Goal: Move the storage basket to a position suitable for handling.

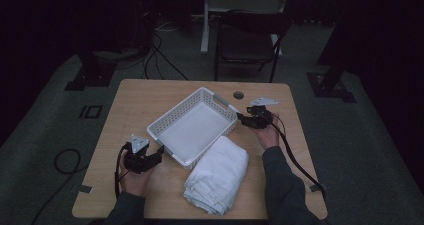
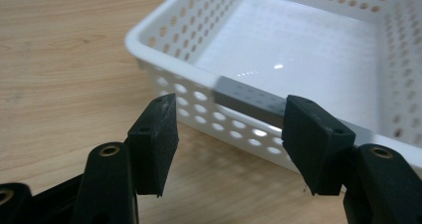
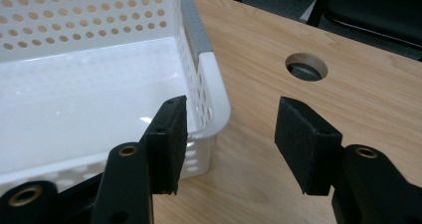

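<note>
Left gripper (image 1: 159,157): lower left of high view, jaws wide, holding nothing, at basket's near end.
Basket (image 1: 172,125): white, empty, centre of table (image 1: 135,100).
Folded cloth (image 1: 218,174): white, lower centre, beside basket.
Right gripper (image 1: 241,118): right of centre, jaws wide, at basket's corner.

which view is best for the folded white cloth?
High view: the folded white cloth lies whole on the table, against the white basket. The left and right gripper views look at the basket instead.
</note>
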The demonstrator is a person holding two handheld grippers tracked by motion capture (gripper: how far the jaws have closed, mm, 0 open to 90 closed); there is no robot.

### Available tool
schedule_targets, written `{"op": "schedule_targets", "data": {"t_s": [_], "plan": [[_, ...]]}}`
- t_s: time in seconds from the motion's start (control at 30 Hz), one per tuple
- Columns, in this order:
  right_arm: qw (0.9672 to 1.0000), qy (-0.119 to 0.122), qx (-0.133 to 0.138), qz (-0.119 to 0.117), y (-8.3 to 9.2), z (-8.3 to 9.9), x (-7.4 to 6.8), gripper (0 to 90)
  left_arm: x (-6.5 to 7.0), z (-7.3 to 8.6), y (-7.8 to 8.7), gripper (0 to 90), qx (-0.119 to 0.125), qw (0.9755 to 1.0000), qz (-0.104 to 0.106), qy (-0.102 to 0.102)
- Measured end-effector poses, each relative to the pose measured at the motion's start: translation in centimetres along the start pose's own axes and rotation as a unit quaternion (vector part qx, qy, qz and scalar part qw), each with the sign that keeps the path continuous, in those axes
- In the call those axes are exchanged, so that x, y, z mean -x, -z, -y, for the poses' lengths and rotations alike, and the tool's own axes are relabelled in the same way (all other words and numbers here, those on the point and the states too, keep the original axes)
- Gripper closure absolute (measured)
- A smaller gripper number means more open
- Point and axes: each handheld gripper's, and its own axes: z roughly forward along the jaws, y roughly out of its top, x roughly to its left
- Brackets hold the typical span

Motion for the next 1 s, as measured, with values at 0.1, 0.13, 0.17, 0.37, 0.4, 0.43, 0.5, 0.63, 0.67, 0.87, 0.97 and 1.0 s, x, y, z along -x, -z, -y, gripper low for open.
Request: {"op": "schedule_targets", "data": {"t_s": [0.1,0.13,0.17,0.37,0.4,0.43,0.5,0.63,0.67,0.87,0.97,1.0], "plan": [[1.0,-0.004,0.001,-0.001,-0.2,-0.1,0.0,47.6,0.3,0.0,0.2,38.8,0.001,1.0,0.003,-0.004],[1.0,-0.004,0.0,0.0,-0.3,-0.2,0.1,48.1,0.5,0.0,0.3,38.8,0.001,1.0,0.005,-0.006],[1.0,-0.003,-0.002,0.0,-0.5,-0.4,0.1,48.9,0.7,0.1,0.3,38.8,0.0,0.9999,0.007,-0.008],[1.0,-0.007,-0.005,0.001,-1.1,-0.6,0.1,50.9,1.4,0.4,0.5,38.3,-0.007,0.9996,0.025,-0.012],[1.0,-0.008,-0.005,0.0,-1.2,-0.7,0.1,51.0,1.5,0.4,0.6,38.2,-0.009,0.9995,0.028,-0.011],[0.9999,-0.008,-0.006,0.0,-1.3,-0.7,0.1,51.1,1.6,0.5,0.7,38.2,-0.009,0.9994,0.03,-0.013],[0.9999,-0.008,-0.007,-0.001,-1.4,-0.7,0.0,51.6,1.9,0.6,0.8,38.1,-0.01,0.9993,0.031,-0.016],[0.9999,-0.008,-0.011,-0.002,-1.7,-0.6,0.1,52.6,2.4,0.9,0.8,38.0,-0.016,0.9991,0.026,-0.031],[0.9999,-0.008,-0.012,-0.001,-1.7,-0.6,0.1,53.1,2.4,1.0,0.7,37.9,-0.017,0.9989,0.026,-0.034],[0.9998,-0.007,-0.015,-0.005,-1.9,-0.5,0.2,57.5,2.5,1.0,0.6,38.1,-0.015,0.9991,0.019,-0.036],[0.9999,-0.007,-0.013,-0.006,-2.0,-0.5,0.0,62.4,2.3,0.9,0.4,38.1,-0.014,0.9992,0.012,-0.035],[0.9999,-0.007,-0.013,-0.007,-2.0,-0.5,0.0,62.9,2.1,0.7,0.2,38.1,-0.016,0.9993,0.006,-0.033]]}}
